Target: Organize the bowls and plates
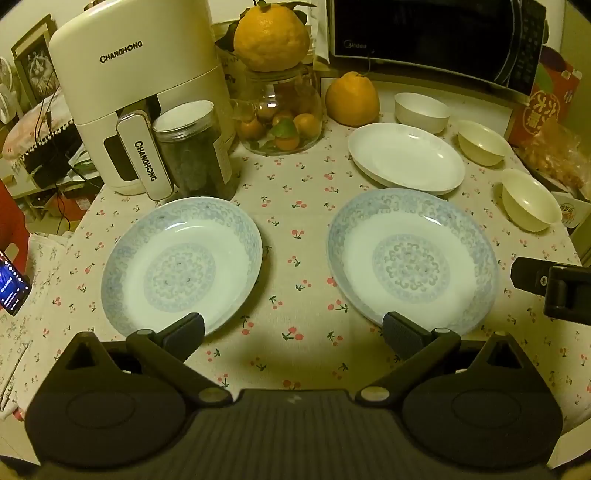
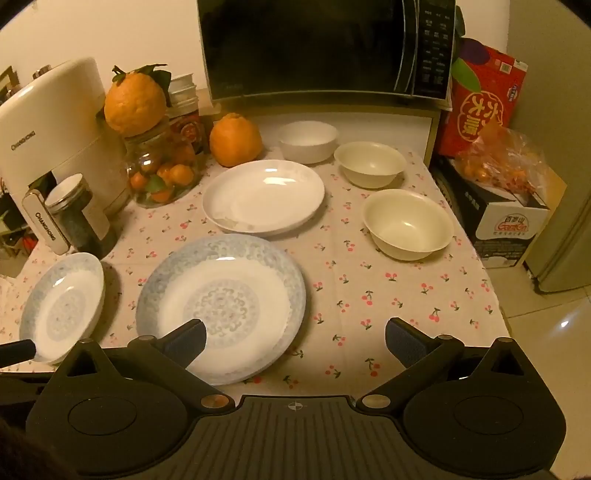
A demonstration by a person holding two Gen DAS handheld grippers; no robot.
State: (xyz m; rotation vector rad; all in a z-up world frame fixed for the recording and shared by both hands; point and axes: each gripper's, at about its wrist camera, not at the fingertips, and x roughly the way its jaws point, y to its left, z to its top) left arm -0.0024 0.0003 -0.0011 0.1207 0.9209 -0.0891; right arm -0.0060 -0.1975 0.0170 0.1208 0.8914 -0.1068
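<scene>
Two blue-patterned plates lie on the cherry-print tablecloth: a left one point(image 1: 181, 269) point(image 2: 62, 306) and a right one point(image 1: 412, 258) point(image 2: 221, 302). Behind them sits a plain white plate point(image 1: 404, 157) point(image 2: 264, 197). A white bowl point(image 1: 421, 107) point(image 2: 308, 142) and two cream bowls, the far one point(image 1: 482, 142) point(image 2: 369, 164) and the near one point(image 1: 530, 199) point(image 2: 408, 223), stand at the back right. My left gripper point(image 1: 293, 332) hangs open over the cloth between the two patterned plates, holding nothing. My right gripper point(image 2: 295, 338) is open and empty above the right patterned plate's near right rim.
A cream air fryer point(image 1: 129, 92), a dark jar point(image 1: 194, 147), a glass jar of small citrus point(image 1: 282, 110) topped by a big orange fruit point(image 1: 271, 35), another orange fruit point(image 1: 352, 98) and a microwave point(image 2: 325, 48) line the back. Boxes point(image 2: 480, 107) stand right of the table.
</scene>
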